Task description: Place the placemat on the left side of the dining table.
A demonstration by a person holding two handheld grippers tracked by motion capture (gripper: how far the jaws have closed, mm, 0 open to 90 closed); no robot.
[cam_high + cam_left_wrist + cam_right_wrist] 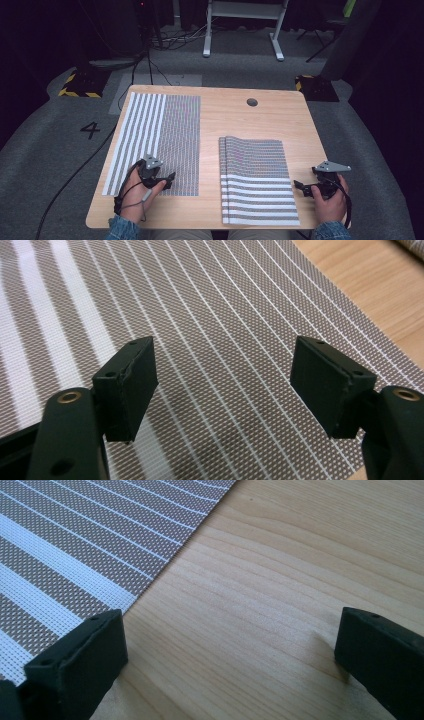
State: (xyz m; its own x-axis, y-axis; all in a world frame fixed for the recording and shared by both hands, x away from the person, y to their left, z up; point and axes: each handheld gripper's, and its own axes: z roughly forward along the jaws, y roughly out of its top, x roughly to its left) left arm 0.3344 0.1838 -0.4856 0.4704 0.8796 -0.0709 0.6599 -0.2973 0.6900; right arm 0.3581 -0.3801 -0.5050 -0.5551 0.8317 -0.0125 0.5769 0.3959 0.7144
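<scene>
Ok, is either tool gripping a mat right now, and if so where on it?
Nothing is held. The left tool is open above the left placemat, jaws apart with nothing between them. The right tool is open over bare table beside the right placemat.

Light wooden surface (230, 120) carrying two striped woven placemats.

One placemat (160, 142) lies flat on the left half, its broad white stripes toward the left edge. The other placemat (257, 180) lies at the right front, apparently folded or stacked, well apart from the first. A round cable hole (252, 102) sits near the far edge.
</scene>
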